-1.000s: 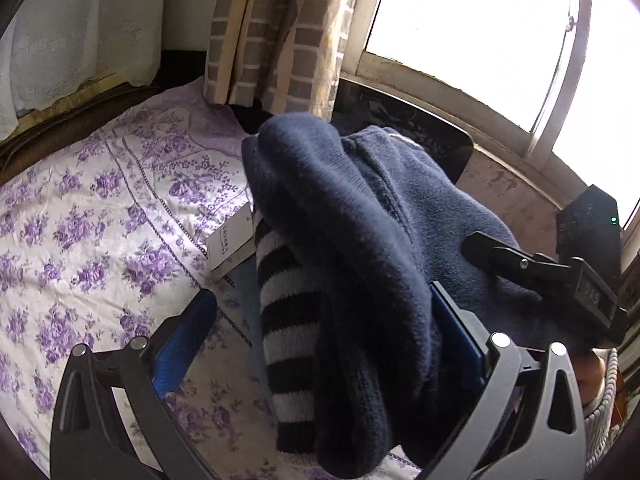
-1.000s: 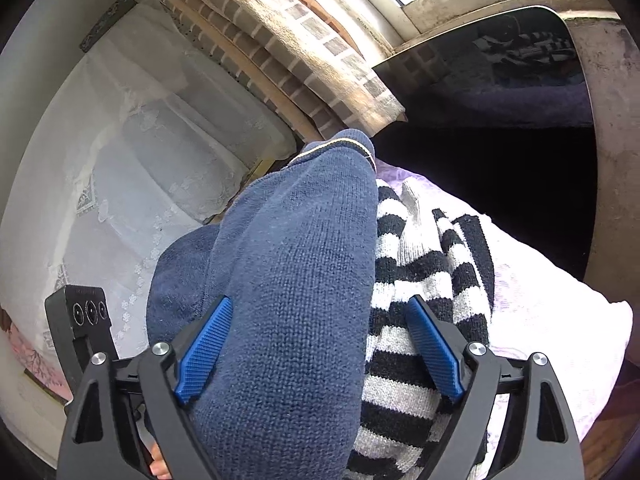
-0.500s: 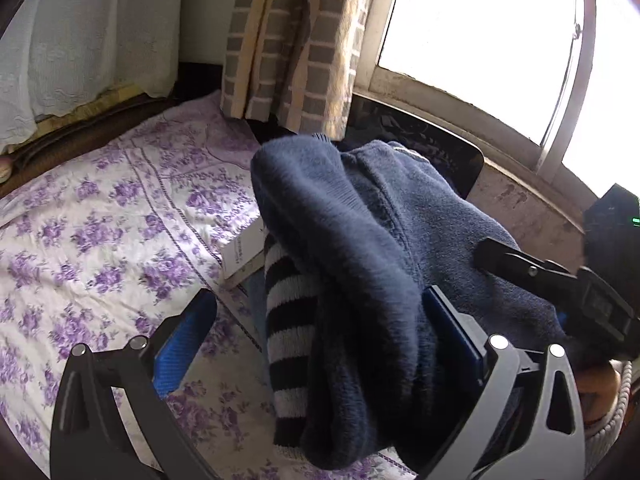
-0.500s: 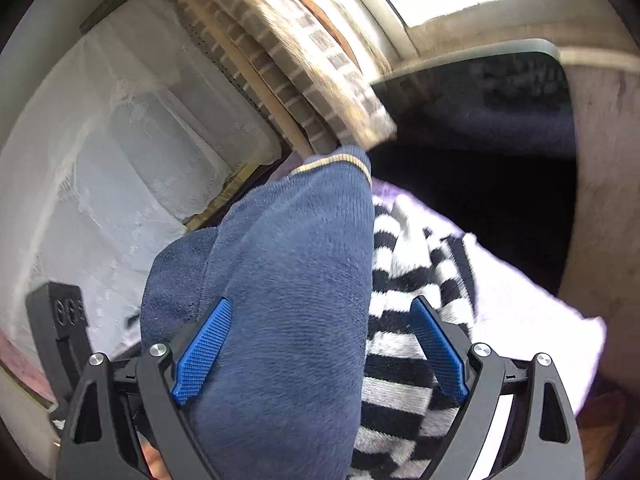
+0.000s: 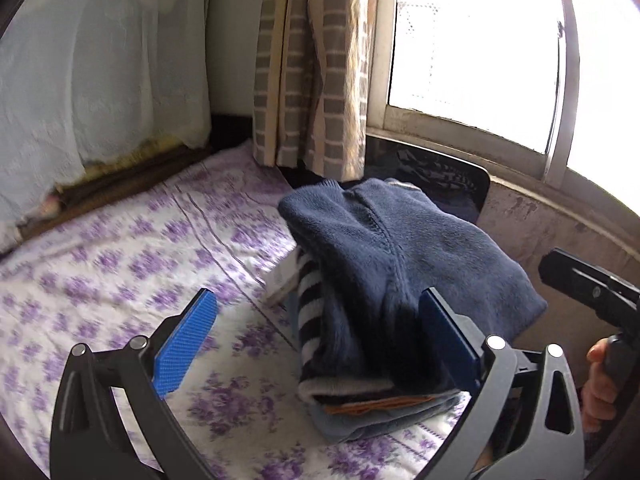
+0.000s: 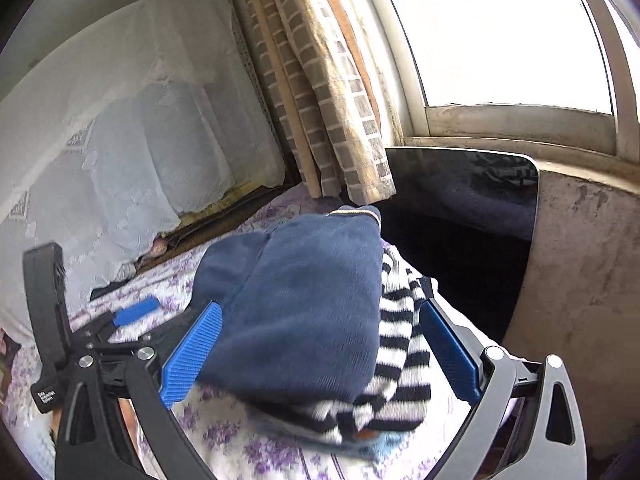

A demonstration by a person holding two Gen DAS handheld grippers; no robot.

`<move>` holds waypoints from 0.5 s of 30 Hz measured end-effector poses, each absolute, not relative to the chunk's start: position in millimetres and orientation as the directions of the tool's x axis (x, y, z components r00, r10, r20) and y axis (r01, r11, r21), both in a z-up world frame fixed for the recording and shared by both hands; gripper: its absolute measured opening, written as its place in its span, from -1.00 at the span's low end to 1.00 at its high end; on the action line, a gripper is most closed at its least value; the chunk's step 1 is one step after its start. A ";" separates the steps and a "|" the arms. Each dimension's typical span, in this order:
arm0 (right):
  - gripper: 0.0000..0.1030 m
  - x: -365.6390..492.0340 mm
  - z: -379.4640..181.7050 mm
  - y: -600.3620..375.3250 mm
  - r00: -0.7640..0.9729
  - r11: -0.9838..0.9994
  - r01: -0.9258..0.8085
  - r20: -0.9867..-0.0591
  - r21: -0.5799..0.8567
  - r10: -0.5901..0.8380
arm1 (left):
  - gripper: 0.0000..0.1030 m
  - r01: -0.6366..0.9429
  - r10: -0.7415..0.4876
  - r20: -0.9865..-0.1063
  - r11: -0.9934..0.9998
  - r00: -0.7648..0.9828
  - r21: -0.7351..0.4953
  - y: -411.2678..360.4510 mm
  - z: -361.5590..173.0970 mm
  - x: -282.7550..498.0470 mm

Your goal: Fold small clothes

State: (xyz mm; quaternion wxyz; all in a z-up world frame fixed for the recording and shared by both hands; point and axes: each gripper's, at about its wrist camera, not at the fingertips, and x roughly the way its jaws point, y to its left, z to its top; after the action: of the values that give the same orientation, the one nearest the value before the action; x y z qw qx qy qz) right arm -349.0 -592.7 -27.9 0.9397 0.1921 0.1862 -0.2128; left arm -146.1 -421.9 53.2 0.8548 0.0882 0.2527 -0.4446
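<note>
A folded navy sweater [image 5: 400, 252] lies on top of a pile of folded clothes on the bed, over a black-and-white striped garment [image 5: 310, 312] and a light blue piece [image 5: 360, 426]. My left gripper [image 5: 320, 340] is open, with the pile against its right finger. In the right wrist view the navy sweater [image 6: 304, 304] and the striped garment [image 6: 400, 344] lie between the wide-open fingers of my right gripper [image 6: 320, 348]. The left gripper's body [image 6: 52, 320] shows at the left there.
The bed has a white sheet with purple flowers [image 5: 120, 264]. A checked curtain [image 5: 316, 64] hangs by the window [image 5: 472, 40]. A dark panel [image 6: 464, 200] and a concrete sill [image 6: 580, 280] stand behind the pile. A white lace cover [image 6: 120, 140] hangs on the left.
The sweater and striped garment have come down from being held up and now rest on the pile. Both grippers have drawn back from the clothes.
</note>
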 end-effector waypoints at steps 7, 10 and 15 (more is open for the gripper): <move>0.93 -366.6 -10.4 -573.9 0.792 0.822 0.528 -0.473 0.214 -0.386 | 0.91 0.793 -0.686 -0.515 0.609 0.514 -0.021 -410.4 68.2 -168.2; 0.93 -378.7 0.4 -570.5 0.779 0.806 0.552 -0.476 0.213 -0.408 | 0.91 0.782 -0.677 -0.498 0.624 0.542 0.003 -405.0 76.3 -175.4; 0.93 -392.7 14.1 -568.1 0.782 0.796 0.557 -0.473 0.237 -0.406 | 0.91 0.764 -0.661 -0.472 0.643 0.583 0.043 -397.7 90.2 -185.6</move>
State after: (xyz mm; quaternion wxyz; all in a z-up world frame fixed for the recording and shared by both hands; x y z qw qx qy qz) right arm -392.7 -568.1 14.1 0.9255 0.1853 0.2036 -0.2601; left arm -185.6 -397.7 90.2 0.8814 0.1216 0.2118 -0.4043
